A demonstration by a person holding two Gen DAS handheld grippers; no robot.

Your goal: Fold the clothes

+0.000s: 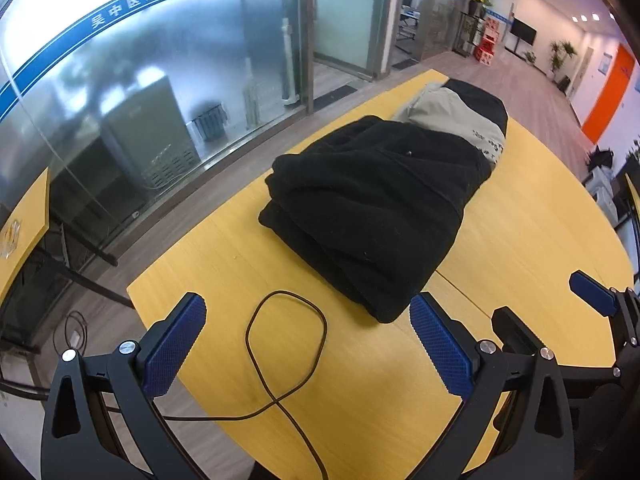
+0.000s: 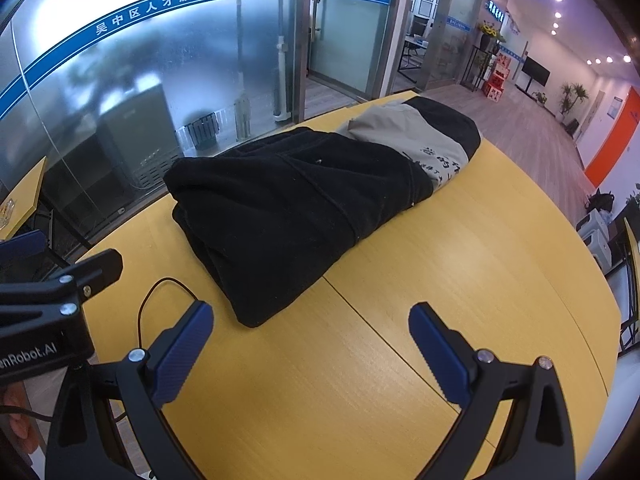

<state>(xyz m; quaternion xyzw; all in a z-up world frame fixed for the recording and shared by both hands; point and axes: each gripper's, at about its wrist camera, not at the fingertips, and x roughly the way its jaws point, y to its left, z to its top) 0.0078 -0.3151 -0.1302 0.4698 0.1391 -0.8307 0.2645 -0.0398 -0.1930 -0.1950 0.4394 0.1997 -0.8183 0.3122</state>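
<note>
A folded black garment [image 1: 368, 208] [image 2: 280, 208] lies on the yellow table [image 1: 520, 232] [image 2: 460, 260]. Behind it rests a beige garment with dark lettering [image 1: 452, 116] [image 2: 412, 132], and a further black piece [image 1: 484, 102] [image 2: 452, 122] sits beyond that. My left gripper [image 1: 308, 340] hovers open just short of the black garment's near end, with nothing between its blue pads. My right gripper [image 2: 312, 344] stands open to the right of it, over bare table, also holding nothing. In the left wrist view the right gripper [image 1: 548, 312] shows at the right edge.
A thin dark cable [image 1: 280, 352] [image 2: 160, 292] loops on the table near its front left corner. Frosted glass walls [image 1: 180, 92] with a blue band run along the left. The table's left edge [image 1: 136, 296] drops to wooden floor. A corridor opens at the far right.
</note>
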